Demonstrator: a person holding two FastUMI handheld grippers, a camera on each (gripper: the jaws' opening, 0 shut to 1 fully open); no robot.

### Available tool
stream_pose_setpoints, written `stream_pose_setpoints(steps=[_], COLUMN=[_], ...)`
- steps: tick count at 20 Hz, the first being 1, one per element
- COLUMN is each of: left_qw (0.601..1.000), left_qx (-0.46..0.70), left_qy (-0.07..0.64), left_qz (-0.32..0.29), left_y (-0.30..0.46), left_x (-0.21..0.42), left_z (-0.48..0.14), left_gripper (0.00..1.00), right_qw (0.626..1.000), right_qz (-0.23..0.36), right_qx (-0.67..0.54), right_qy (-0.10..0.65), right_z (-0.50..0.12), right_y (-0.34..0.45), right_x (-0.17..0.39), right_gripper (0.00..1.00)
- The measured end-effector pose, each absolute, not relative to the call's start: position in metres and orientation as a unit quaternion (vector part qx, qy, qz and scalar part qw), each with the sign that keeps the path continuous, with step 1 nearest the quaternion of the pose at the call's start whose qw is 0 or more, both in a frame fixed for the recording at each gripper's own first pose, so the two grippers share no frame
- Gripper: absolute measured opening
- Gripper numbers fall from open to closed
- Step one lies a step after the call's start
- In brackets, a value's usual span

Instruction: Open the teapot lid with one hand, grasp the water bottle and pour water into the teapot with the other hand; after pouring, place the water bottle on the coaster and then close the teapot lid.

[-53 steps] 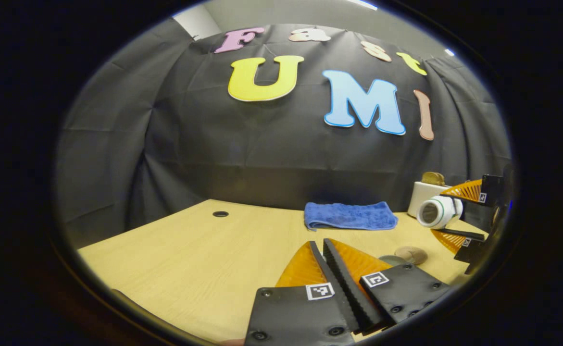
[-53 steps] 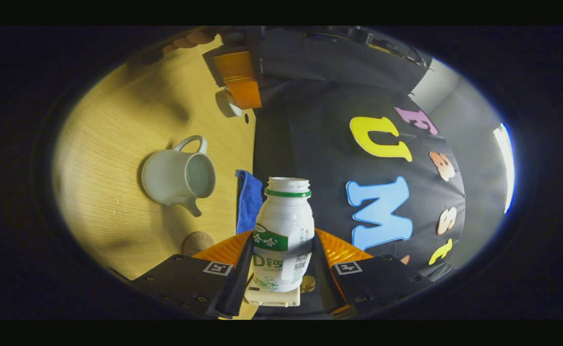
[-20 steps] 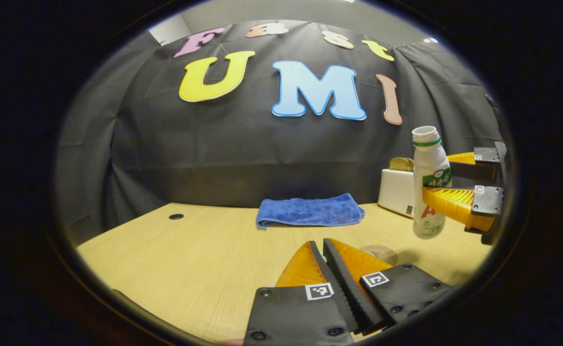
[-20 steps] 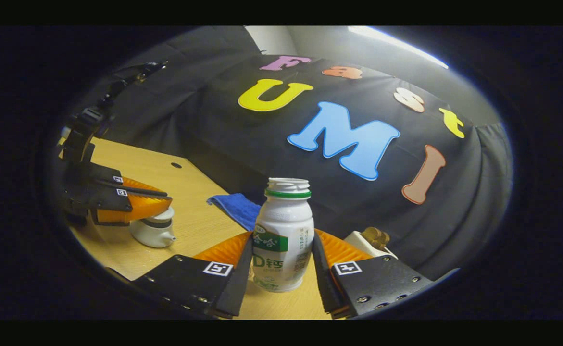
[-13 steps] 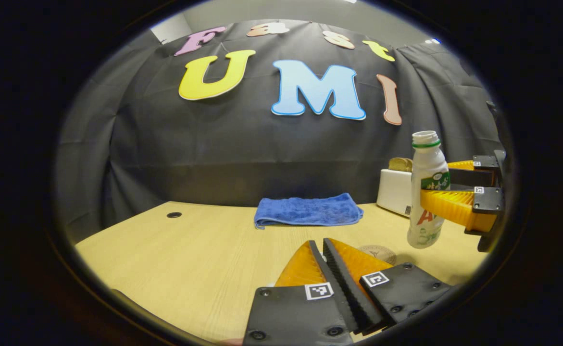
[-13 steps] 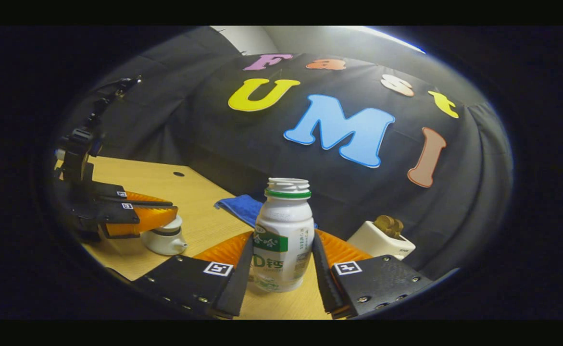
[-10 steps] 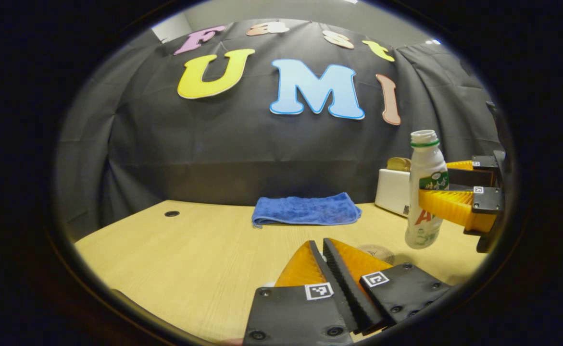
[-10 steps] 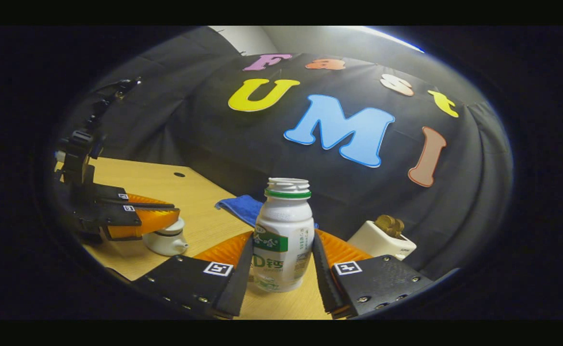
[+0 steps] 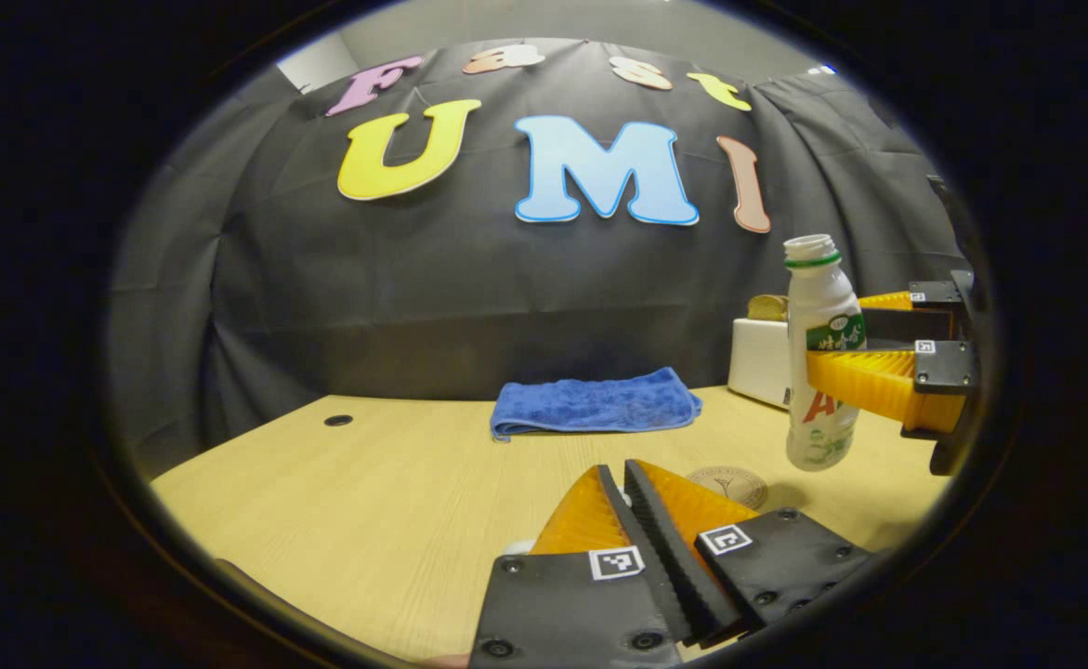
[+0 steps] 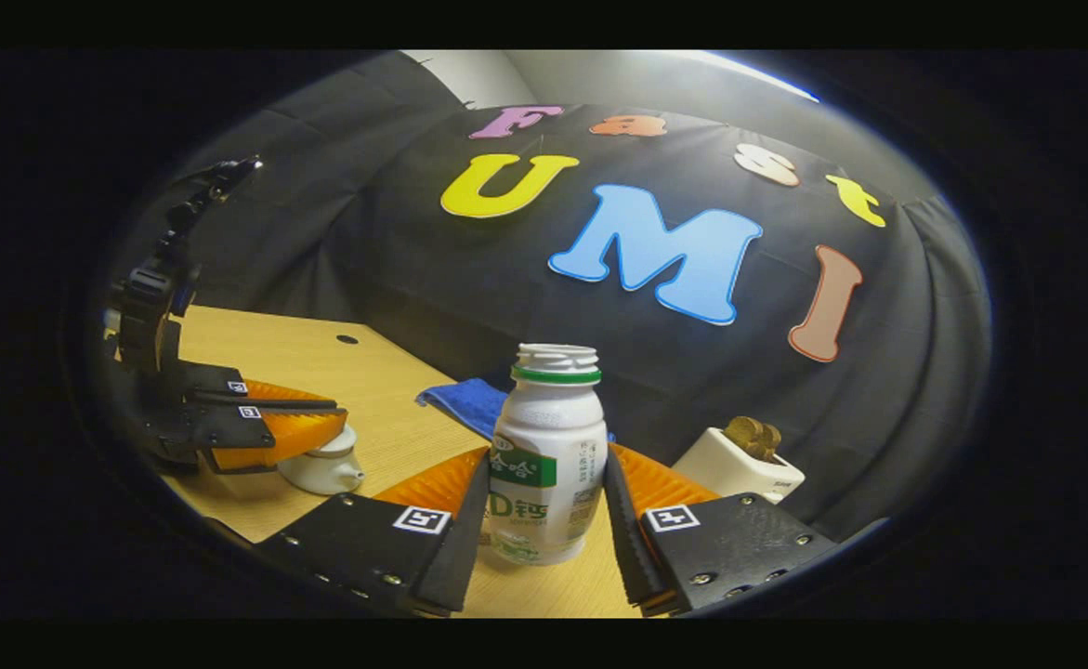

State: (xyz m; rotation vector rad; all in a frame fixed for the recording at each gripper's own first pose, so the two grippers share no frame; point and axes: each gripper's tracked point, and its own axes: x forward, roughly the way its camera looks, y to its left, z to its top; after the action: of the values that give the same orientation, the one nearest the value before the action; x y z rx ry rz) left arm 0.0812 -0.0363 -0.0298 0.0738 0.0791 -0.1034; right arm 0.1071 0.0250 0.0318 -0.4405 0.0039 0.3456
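Right gripper (image 10: pixel 544 502): both fingers pressed on the label band of the water bottle (image 10: pixel 546 455), held upright, cap off, base just clear of the tabletop (image 9: pixel 339 502). Seen from the left gripper view, same bottle (image 9: pixel 818 358) hanging just right of and slightly above the round coaster (image 9: pixel 729 483), not yet over it.

Left gripper (image 9: pixel 625 506): fingers drawn nearly together; in the right gripper view, closed around the lid region on top of the white teapot (image 10: pixel 325 469). Cannot tell whether the lid itself is pinched or already seated. Teapot left of the coaster, spout toward it.

Beyond the coaster: folded blue towel (image 9: pixel 595 404) at the back of the table, and a white toaster (image 9: pixel 759 358) with bread, behind the bottle.

Step in hand, judging by the upright bottle: setting it down after pouring. Next move calls for a short shift toward the coaster, base centred on the disc, a level descent, then release; lid closing to follow. Risk: landing on the coaster's edge and tipping an uncapped bottle.
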Motion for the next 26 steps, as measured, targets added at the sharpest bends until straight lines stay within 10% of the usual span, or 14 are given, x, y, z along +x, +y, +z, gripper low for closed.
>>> stream_pose_setpoints(steps=[1, 3, 4, 5, 7, 8, 9, 11, 12, 16, 17, 18, 23, 26], left_qw=[0.997, 0.997, 0.997, 0.997, 0.997, 0.997, 0.997, 0.997, 0.997, 0.997, 0.997, 0.997, 0.997, 0.997], left_qx=[0.040, 0.042, 0.040, 0.039, 0.035, 0.035, 0.034, 0.027, 0.024, 0.034, 0.040, 0.044, 0.041, 0.046], left_qy=[0.044, 0.052, 0.051, 0.052, 0.052, 0.053, 0.052, 0.052, 0.052, 0.049, 0.048, 0.047, 0.045, 0.038], left_qz=[-0.049, -0.048, -0.047, -0.048, -0.046, -0.045, -0.045, -0.045, -0.046, -0.041, -0.040, -0.039, -0.041, -0.038], left_y=[-0.0362, -0.0357, -0.0362, -0.0373, -0.0378, -0.0381, -0.0383, -0.0381, -0.0377, -0.0390, -0.0400, -0.0402, -0.0397, -0.0381], left_x=[0.0819, 0.0817, 0.0816, 0.0824, 0.0821, 0.0815, 0.0804, 0.0813, 0.0814, 0.0803, 0.0801, 0.0801, 0.0809, 0.0787], left_z=[-0.0331, -0.0388, -0.0381, -0.0379, -0.0403, -0.0405, -0.0403, -0.0407, -0.0408, -0.0398, -0.0393, -0.0391, -0.0374, -0.0333], left_gripper=[1.00, 0.09, 1.00, 0.11, 0.15, 1.00, 0.14, 1.00, 0.14, 0.12, 1.00, 0.16, 0.20, 1.00], right_qw=[0.961, 0.961, 0.961, 0.961, 0.961, 0.961, 0.961, 0.961, 0.961, 0.962, 0.962, 0.962, 0.963, 0.964], right_qz=[0.171, 0.172, 0.172, 0.173, 0.173, 0.173, 0.174, 0.174, 0.174, 0.172, 0.173, 0.172, 0.171, 0.171], right_qx=[-0.217, -0.217, -0.217, -0.217, -0.217, -0.217, -0.216, -0.216, -0.215, -0.213, -0.213, -0.213, -0.207, -0.203], right_qy=[0.002, 0.001, 0.000, 0.000, 0.000, 0.000, 0.000, 0.000, 0.000, 0.002, 0.003, 0.003, 0.003, 0.006], right_z=[0.0312, 0.0314, 0.0325, 0.0320, 0.0316, 0.0322, 0.0320, 0.0331, 0.0332, 0.0322, 0.0318, 0.0323, 0.0327, 0.0314], right_y=[0.0254, 0.0257, 0.0258, 0.0253, 0.0262, 0.0253, 0.0259, 0.0255, 0.0261, 0.0264, 0.0271, 0.0274, 0.0281, 0.0307], right_x=[0.1068, 0.1069, 0.1073, 0.1064, 0.1068, 0.1060, 0.1054, 0.1044, 0.1042, 0.1056, 0.1058, 0.1061, 0.1071, 0.1092], right_gripper=[0.62, 0.62, 0.62, 0.62, 0.62, 0.62, 0.62, 0.62, 0.62, 0.62, 0.62, 0.62, 0.62, 0.62])
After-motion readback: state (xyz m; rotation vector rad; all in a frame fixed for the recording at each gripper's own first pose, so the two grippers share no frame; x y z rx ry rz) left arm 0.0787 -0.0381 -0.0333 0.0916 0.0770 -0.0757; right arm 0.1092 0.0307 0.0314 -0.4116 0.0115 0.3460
